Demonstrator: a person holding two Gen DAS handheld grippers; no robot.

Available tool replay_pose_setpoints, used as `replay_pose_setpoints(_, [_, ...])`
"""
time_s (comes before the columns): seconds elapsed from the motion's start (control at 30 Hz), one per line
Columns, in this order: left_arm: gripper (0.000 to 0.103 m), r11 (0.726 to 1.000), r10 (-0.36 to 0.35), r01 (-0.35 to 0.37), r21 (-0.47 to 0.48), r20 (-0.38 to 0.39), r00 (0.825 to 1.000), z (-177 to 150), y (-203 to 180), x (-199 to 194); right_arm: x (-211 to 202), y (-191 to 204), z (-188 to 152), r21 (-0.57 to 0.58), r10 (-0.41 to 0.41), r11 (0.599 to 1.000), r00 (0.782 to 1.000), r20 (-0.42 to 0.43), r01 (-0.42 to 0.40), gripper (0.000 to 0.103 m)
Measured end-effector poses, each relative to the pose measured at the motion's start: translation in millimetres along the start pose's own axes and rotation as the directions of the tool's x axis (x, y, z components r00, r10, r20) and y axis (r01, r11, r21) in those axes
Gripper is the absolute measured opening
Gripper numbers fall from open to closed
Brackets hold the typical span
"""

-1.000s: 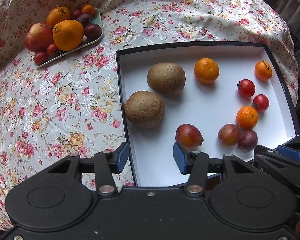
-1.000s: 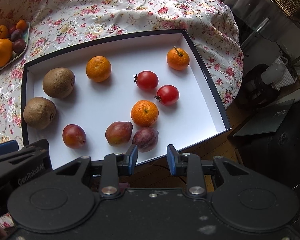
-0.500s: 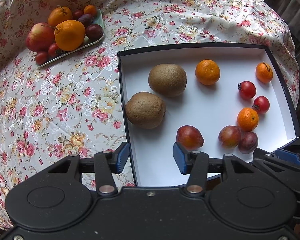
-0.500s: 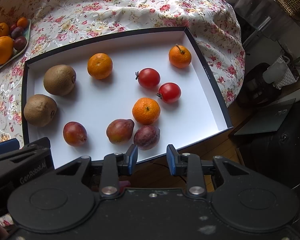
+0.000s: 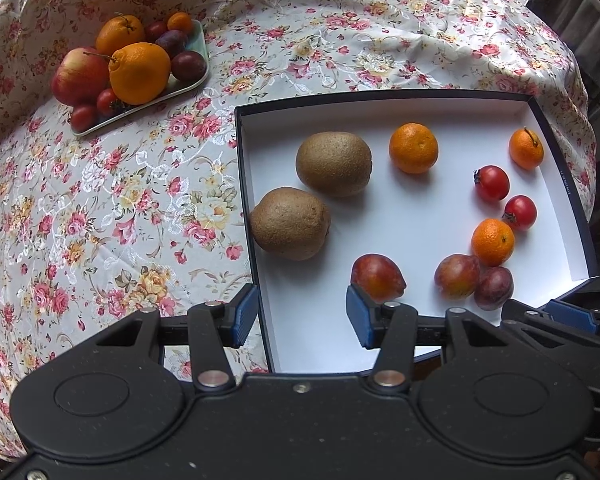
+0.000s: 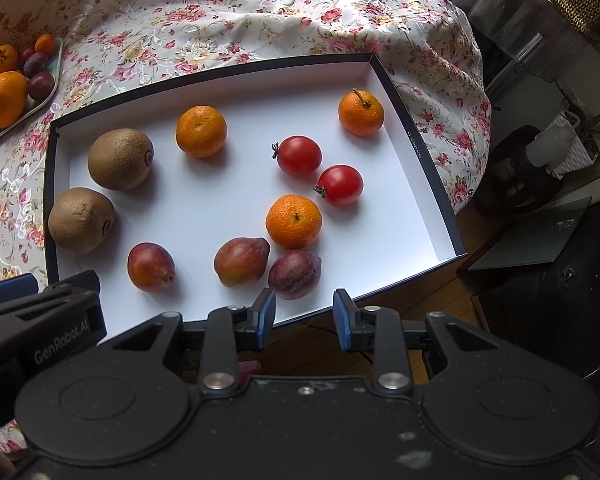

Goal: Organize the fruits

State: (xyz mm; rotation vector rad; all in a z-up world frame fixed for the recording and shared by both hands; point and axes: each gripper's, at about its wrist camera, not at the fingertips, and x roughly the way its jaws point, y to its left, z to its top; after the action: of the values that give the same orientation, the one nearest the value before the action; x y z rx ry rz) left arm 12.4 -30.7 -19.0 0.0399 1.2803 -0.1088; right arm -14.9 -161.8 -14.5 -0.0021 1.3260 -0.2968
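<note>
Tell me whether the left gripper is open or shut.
Open. The left gripper has its blue pads standing well apart with nothing between them; it hangs over the box edge, gripping no fruit.

Two wrist fisheyes, close above, angled steeply down, side by side, sharing the white box of fruit

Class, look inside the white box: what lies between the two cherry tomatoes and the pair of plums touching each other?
A mandarin lies between the cherry tomatoes and the touching plums; the right wrist view shows it best.

Two brown kiwis, three mandarins, two red tomatoes and three plums lie loose in the white tray.
</note>
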Motion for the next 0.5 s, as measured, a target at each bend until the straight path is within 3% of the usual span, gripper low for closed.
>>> replay_pose_setpoints(0.5, [0.057, 1.0, 0.0, 0.0, 0.007, 0.006, 1.0, 0.3, -3.2, -1.5, -0.2, 0.8, -0.6, 0.0, 0.01, 1.0, 1.0, -0.003, -0.01, 0.031])
